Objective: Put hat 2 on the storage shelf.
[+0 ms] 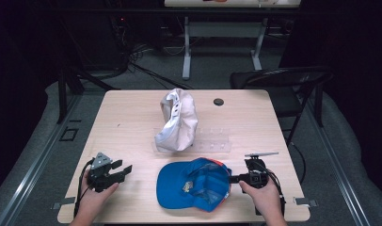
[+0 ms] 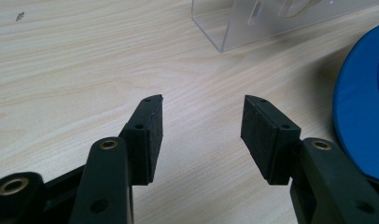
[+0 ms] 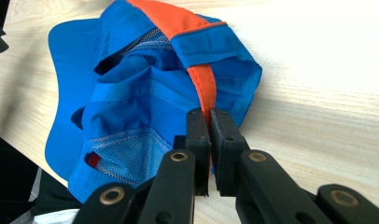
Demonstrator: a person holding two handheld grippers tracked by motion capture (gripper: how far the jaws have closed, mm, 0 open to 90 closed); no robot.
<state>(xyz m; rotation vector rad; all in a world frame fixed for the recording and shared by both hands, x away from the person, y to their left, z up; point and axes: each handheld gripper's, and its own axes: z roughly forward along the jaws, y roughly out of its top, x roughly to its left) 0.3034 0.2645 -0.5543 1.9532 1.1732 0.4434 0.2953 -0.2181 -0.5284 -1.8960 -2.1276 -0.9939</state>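
Note:
A blue cap (image 1: pixel 194 183) with an orange strap lies upside down near the table's front edge, its brim toward the left. My right gripper (image 1: pixel 234 179) is shut on the cap's rear edge; in the right gripper view its jaws (image 3: pixel 209 122) pinch the orange strap (image 3: pixel 204 84). My left gripper (image 1: pixel 124 170) rests on the table left of the cap, open and holding nothing; its pads (image 2: pixel 152 126) frame bare wood, with the blue brim (image 2: pixel 365 107) off to the right. A white cap (image 1: pixel 178 120) sits propped on a clear acrylic stand (image 1: pixel 212 141) behind the blue one.
The light wooden table (image 1: pixel 128 117) has a small dark round object (image 1: pixel 218 101) near its back edge. A black chair (image 1: pixel 283 82) stands at the back right. Another table's legs (image 1: pixel 187 47) show farther off on the dark floor.

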